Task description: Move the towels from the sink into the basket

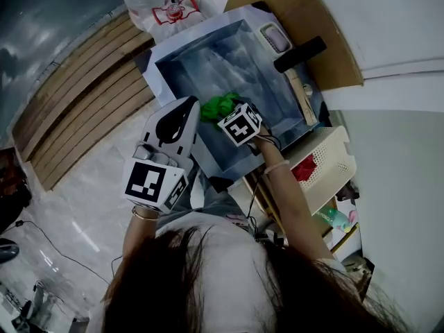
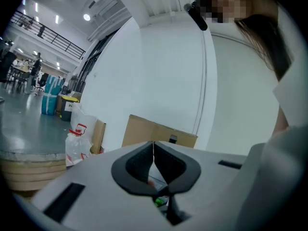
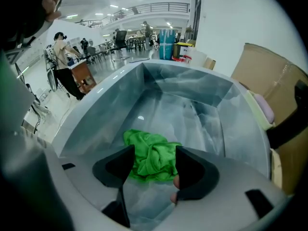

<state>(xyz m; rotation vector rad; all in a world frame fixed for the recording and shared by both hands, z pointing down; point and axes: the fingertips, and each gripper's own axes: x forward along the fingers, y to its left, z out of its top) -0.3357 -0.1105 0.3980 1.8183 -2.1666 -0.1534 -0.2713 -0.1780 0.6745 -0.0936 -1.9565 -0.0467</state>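
Note:
A crumpled green towel (image 1: 220,106) lies on the bottom of the steel sink (image 1: 208,61), near its front wall. My right gripper (image 3: 154,150) points steeply down into the sink (image 3: 192,109) and is open. The green towel (image 3: 153,160) sits just beyond and between its two jaws, and the pads do not press on it. In the head view only its marker cube (image 1: 241,125) shows. My left gripper (image 1: 184,109) hovers at the sink's front left rim, shut and empty (image 2: 153,153). A white slotted basket (image 1: 333,161) stands to the right of the sink, with something red (image 1: 304,167) inside.
A black faucet handle (image 1: 300,54) and a pink sponge in a dish (image 1: 275,39) sit on the sink's far right rim. Cardboard (image 1: 298,9) leans behind it. A white plastic bag (image 1: 156,2) and wooden slats (image 1: 83,89) are to the left. Bottles (image 1: 336,219) stand below the basket.

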